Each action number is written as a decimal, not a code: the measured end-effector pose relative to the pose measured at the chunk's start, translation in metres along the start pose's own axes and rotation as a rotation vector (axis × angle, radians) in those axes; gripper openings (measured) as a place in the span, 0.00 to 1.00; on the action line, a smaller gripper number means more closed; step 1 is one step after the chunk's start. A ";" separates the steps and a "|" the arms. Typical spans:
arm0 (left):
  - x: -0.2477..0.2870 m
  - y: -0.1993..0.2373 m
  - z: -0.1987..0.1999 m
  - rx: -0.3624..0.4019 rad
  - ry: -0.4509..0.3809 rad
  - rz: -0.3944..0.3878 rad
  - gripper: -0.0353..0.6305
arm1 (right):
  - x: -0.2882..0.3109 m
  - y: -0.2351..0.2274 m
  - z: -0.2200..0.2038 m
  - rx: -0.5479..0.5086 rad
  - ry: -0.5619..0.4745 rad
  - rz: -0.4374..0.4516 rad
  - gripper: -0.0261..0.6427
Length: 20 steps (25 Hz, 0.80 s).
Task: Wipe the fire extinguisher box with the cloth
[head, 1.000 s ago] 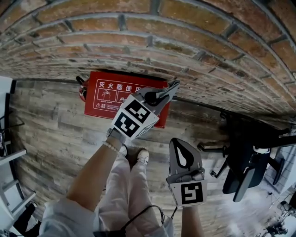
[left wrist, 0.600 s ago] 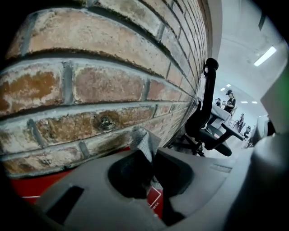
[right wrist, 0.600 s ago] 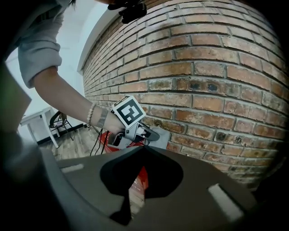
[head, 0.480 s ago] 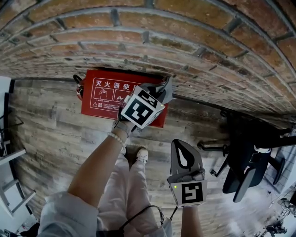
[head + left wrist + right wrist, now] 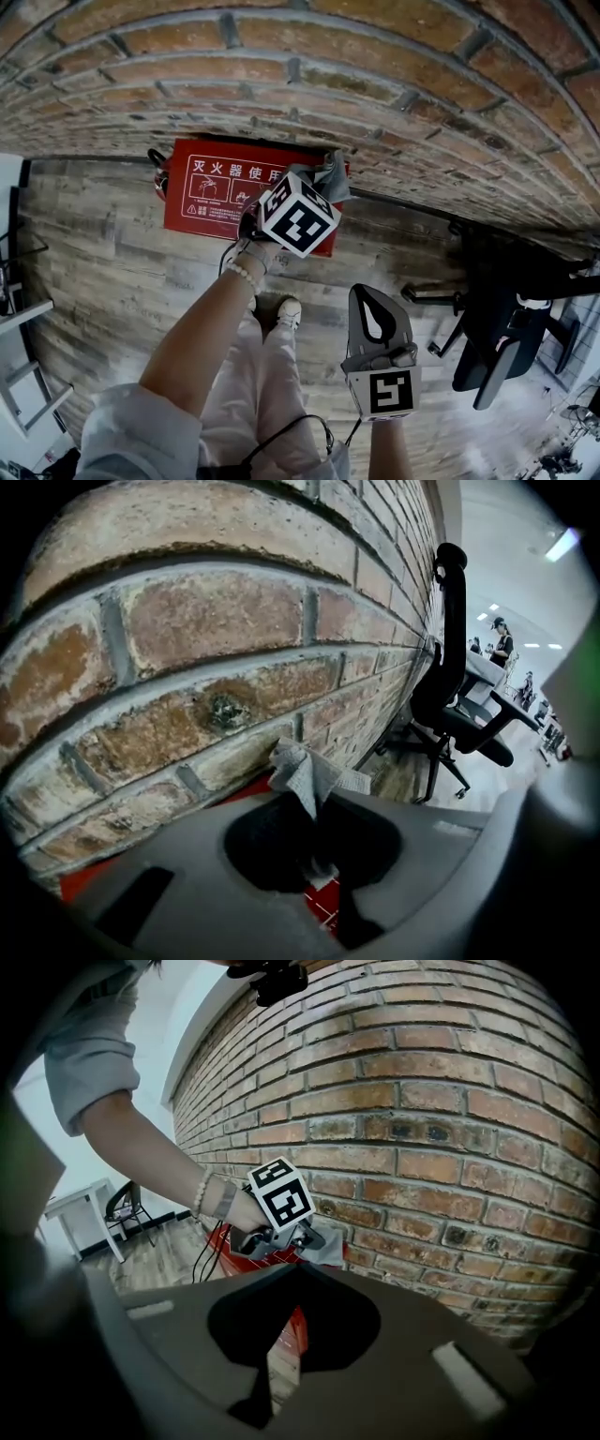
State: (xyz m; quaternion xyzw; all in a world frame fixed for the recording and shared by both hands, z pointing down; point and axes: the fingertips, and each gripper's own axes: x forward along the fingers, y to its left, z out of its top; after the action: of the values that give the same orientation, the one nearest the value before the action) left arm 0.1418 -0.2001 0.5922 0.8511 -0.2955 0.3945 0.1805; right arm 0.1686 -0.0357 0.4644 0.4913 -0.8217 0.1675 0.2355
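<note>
Sticking from left gripper's [image 5: 323, 184] jaws, cloth [image 5: 331, 172] overhangs box [image 5: 208, 194].

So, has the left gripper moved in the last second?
Yes. Against the box in the head view, the left gripper, shut on the cloth, has shifted toward the wall, over the box's right end.

The left gripper [image 5: 314, 805] pinches a crumpled grey cloth [image 5: 302, 772] whose top sticks up past the jaw tips, close to a brick wall [image 5: 216, 621], with the red fire extinguisher box [image 5: 323, 907] showing below and a black office chair [image 5: 455, 705] at right.
</note>
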 end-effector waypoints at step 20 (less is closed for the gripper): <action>-0.016 0.026 -0.019 -0.012 0.007 0.025 0.08 | 0.014 0.015 0.012 -0.037 0.002 0.029 0.05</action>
State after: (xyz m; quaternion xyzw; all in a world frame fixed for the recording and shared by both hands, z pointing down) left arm 0.1065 -0.2038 0.5935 0.8449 -0.3079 0.3979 0.1817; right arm 0.1475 -0.0450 0.4619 0.4746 -0.8315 0.1562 0.2427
